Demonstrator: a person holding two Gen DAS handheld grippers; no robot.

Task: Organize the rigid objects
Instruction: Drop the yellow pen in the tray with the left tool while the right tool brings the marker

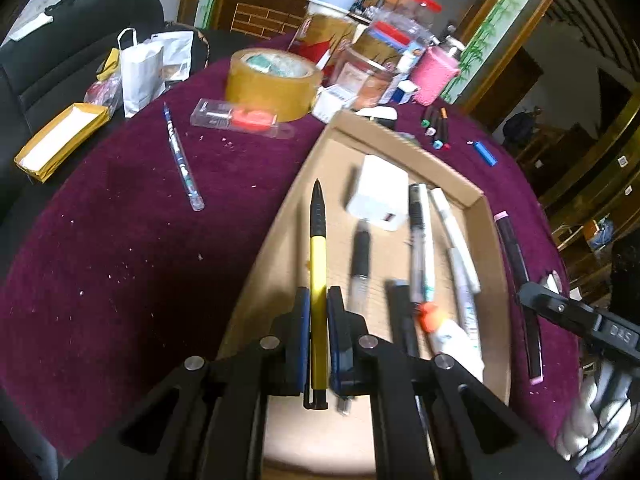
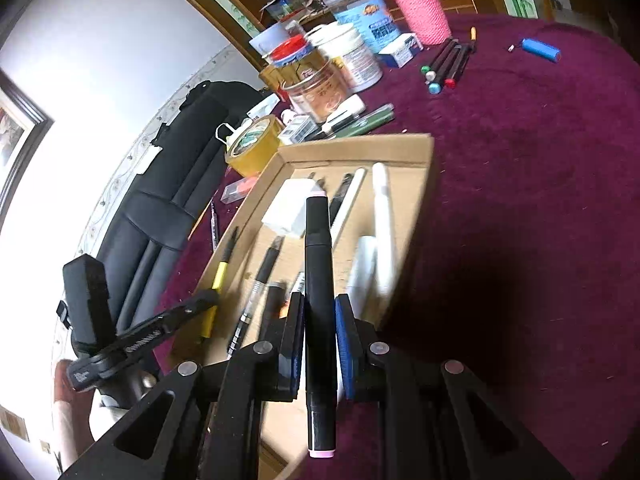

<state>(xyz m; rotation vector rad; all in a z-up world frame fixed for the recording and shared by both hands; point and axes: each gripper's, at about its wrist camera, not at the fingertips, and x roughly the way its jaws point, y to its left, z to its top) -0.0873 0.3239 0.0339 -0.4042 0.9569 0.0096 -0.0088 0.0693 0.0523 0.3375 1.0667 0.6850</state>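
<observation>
Left wrist | tongs (image 1: 319, 308) clamp slim yellow pen (image 1: 318, 272) | cardboard tray (image 1: 404, 148)

left tool (image 1: 318, 312) clamped, angled down; right tool (image 2: 319, 320) clamped, angled down

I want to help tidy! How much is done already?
Done: several pens and a white block lie in the cardboard tray. In hand: the left hand-held gripper holds a yellow pen; the right hand-held gripper holds a black marker. Left: the markers, blue pen and blue cylinder lie on the cloth.
</observation>
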